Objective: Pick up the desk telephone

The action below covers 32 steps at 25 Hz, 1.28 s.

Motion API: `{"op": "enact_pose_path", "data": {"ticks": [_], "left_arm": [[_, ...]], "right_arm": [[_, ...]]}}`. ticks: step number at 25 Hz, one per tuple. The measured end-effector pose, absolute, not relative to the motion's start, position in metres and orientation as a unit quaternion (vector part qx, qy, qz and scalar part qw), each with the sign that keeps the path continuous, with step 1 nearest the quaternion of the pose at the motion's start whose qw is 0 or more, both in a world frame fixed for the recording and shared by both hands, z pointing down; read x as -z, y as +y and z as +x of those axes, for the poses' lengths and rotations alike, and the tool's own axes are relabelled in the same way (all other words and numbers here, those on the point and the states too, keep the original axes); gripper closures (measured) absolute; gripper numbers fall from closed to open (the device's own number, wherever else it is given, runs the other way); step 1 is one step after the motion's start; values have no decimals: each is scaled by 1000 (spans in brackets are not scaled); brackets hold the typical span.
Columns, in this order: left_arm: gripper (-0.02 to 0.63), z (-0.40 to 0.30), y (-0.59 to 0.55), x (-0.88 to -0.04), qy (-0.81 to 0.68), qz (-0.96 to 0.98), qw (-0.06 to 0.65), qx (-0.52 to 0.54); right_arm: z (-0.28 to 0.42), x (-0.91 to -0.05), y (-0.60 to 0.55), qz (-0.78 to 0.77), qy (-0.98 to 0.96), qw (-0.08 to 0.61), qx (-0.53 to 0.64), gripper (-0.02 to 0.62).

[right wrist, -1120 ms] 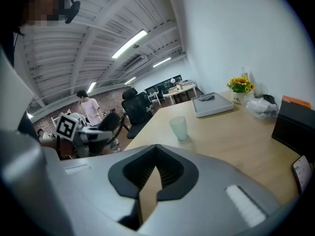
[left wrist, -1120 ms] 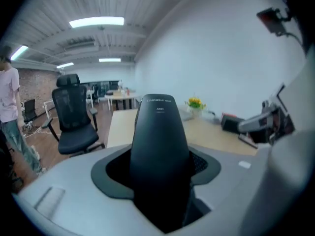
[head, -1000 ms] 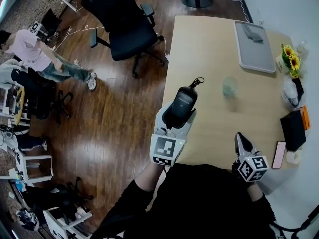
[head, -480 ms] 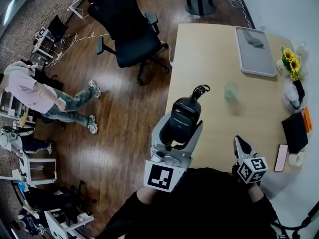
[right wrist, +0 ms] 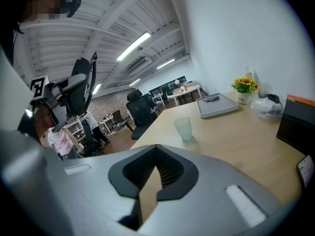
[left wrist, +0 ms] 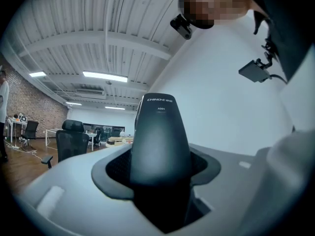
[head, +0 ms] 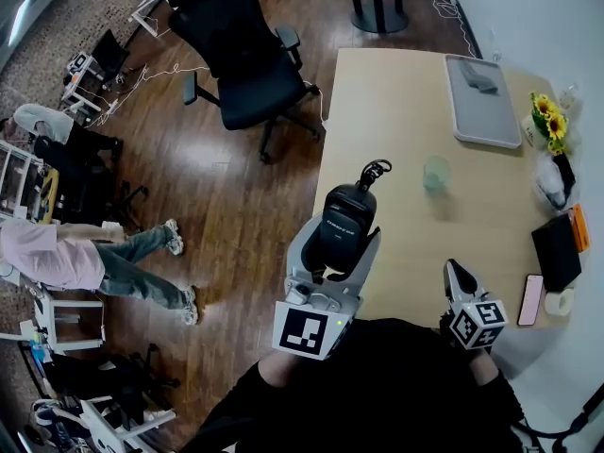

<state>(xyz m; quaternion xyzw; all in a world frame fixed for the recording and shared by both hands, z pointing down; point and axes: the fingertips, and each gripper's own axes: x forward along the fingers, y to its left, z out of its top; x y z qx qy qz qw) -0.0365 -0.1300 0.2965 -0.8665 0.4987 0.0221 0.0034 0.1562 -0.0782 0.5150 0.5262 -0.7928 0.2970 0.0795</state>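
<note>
The black telephone handset [head: 345, 217] is held in the air over the table's left front edge, its curled cord [head: 376, 170] at the far end. My left gripper [head: 342, 239] is shut on it, a pale jaw on each side. In the left gripper view the handset [left wrist: 160, 141] fills the gap between the jaws and points away from the camera. The right gripper view shows it raised at the left [right wrist: 78, 95]. My right gripper [head: 460, 274] rests low at the table's front edge, shut with nothing in it [right wrist: 155, 173]. No telephone base is in view.
On the wooden table [head: 396, 111] stand a translucent cup [head: 436, 171], a grey tray [head: 481, 99], sunflowers [head: 549, 116], a black box [head: 555, 250], a phone [head: 528, 297] and a tape roll [head: 557, 300]. An office chair [head: 236, 55] and a walking person [head: 85, 262] are at the left.
My left gripper has risen with the handset, most of it in the first half second. The right gripper has kept still. The person at the left has walked toward the near side.
</note>
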Motion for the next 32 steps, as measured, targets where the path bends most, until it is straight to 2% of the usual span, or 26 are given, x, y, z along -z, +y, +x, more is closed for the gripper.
{"op": "enact_pose_path", "data": {"ticks": [11,24,28,32], "left_arm": [[344,-35,-123,-283,480,-876,26,-42],[342,-36,-126,-289,479,-877,16,-42],[342,-39,-129,-288,465,-882,-19,-70],[344,-47,-139,-296,457,-879,-90,-99]], "right_arm": [[154,-514,-78,528,-791,83,-298,595],[153,-518,-81,526,-792,86,-298,594],[152,-518,-80,527,-790,89,-300,595],[153,-518,-82,531,-787,89,-302,595]]}}
